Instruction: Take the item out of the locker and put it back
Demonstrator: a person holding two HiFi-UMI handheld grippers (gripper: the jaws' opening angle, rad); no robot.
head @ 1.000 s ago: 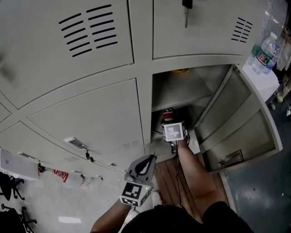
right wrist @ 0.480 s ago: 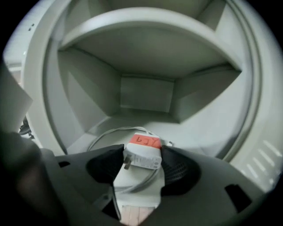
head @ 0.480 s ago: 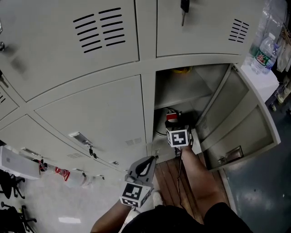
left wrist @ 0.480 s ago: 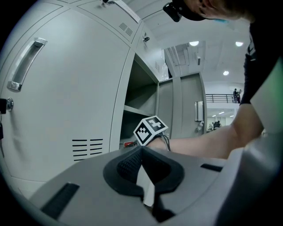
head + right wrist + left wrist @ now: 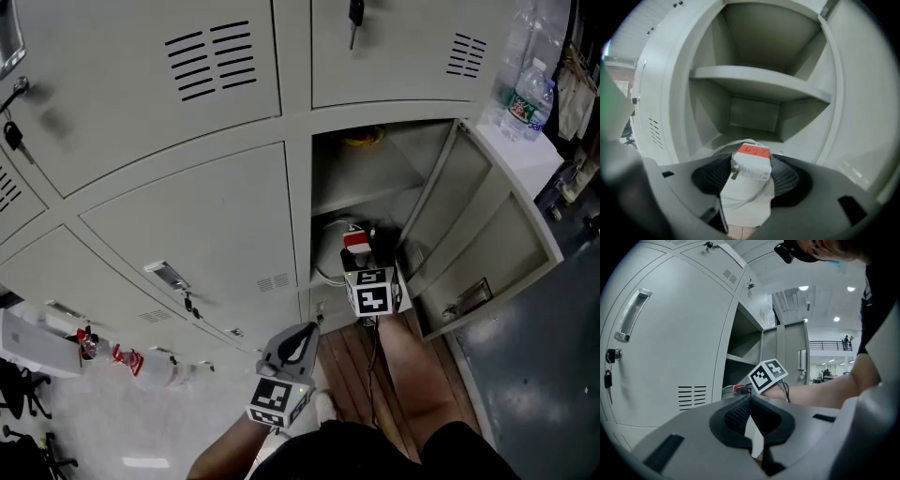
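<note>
Presently: right gripper [image 5: 751,180] clamped on a small white plastic power adapter with a red-orange label on top [image 5: 751,164]. Jaws have just been closing, adapter between them; both ribbed pads now bear on its flat sides.
- A metal plug prong shows on the brick's left face, just inside the left pad.
- Thin white cable [image 5: 723,146] trails from beyond the fingertips and loops back under the fingers.
- Adapter sits at the mouth of the open grey steel locker [image 5: 281,202], lower bay. Grey shelf [image 5: 759,84] above and beyond the fingertips.
- Left gripper [image 5: 751,423] closed, nothing between its pads, held low and well short of the opening.

Handling, as judged:
- Light, rigid, smooth-shelled, so it could twist or slip if pinched near a corner.
- Best hold is across the broad faces, mid-body, clear of the prong.
- The limp cable will drag behind and may catch on the locker's lip.
</note>
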